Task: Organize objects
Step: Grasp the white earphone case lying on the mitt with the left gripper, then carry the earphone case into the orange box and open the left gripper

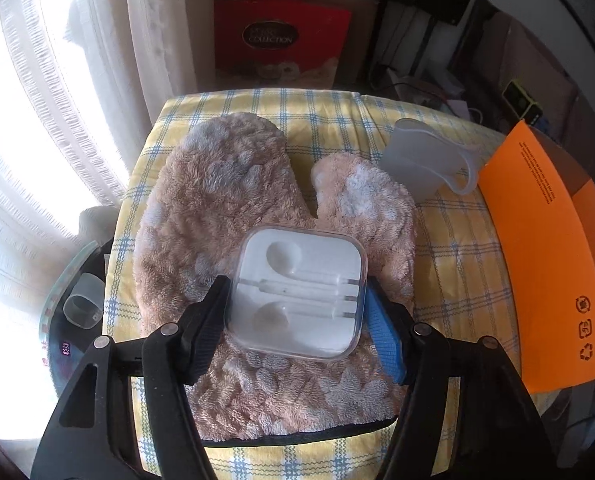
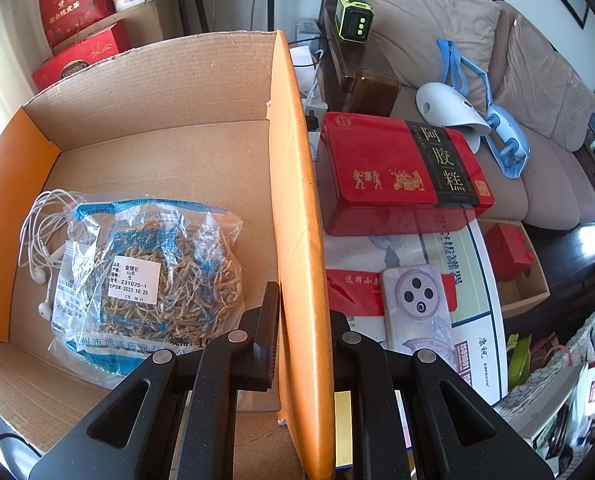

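L gripper [image 1: 297,312] clamps 1 earphone case [image 1: 299,294]; R gripper [image 2: 303,336] pinches box flap [image 2: 297,184]; 1 mitt [image 1: 233,216].

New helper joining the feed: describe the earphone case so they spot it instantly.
Find the yellow checked cloth, then the fluffy tan mitten lying on it. On the mitten, between the left gripper fingers, sits the clear square plastic earphone case with white insert, the only hard, glossy thing there.

Orange flap [image 2: 297,220] between right tongs [image 2: 303,320]

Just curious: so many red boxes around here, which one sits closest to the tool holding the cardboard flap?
The flat red tin with the black band, lying right beside the orange flap.
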`<state>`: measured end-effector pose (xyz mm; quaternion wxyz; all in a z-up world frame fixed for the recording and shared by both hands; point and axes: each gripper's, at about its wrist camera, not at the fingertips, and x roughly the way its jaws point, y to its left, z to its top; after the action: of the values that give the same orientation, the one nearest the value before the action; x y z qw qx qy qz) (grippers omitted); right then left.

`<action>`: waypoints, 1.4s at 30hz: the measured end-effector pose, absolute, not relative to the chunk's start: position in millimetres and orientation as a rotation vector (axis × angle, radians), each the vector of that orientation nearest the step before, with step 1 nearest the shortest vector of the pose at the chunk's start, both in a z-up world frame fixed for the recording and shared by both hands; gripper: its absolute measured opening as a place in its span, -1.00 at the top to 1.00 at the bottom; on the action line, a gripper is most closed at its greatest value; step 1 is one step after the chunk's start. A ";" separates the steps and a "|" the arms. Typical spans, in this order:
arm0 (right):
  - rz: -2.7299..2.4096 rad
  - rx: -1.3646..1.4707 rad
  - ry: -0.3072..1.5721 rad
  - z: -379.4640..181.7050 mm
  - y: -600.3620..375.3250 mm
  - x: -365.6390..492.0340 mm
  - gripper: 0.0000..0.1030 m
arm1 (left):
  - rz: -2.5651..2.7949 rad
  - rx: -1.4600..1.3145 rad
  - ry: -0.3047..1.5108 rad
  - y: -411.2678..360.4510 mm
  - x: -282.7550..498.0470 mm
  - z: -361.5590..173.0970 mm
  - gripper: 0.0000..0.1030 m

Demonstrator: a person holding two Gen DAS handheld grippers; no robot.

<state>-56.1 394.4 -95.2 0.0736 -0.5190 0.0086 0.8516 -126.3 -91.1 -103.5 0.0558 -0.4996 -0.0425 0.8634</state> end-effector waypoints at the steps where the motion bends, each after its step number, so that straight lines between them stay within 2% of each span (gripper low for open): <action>1: 2.557 -1.558 0.025 -95.2 394.4 -56.1 0.73 | 2.622 -1.505 -0.126 -88.9 -125.2 -98.2 -0.21; 12: 2.558 -1.557 0.030 -95.6 393.8 -56.4 0.72 | 2.522 -1.300 -0.119 -32.0 -102.1 -20.0 -0.21; 21: 2.560 -1.556 0.033 -95.9 392.7 -56.7 0.72 | 2.395 -1.211 -0.085 36.5 -100.1 16.3 -0.21; 29: 2.562 -1.556 0.038 -95.1 391.1 -57.2 0.71 | 2.310 -1.233 -0.008 97.7 -117.5 10.9 -0.21; 42: 2.564 -1.559 0.039 -95.4 390.4 -57.3 0.71 | 2.202 -1.413 0.083 171.1 -168.1 -34.4 -0.21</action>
<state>-57.3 390.4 -95.4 0.0703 -0.5183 0.0129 0.8522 -168.1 171.1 -34.4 0.2589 -0.5213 0.0305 0.8126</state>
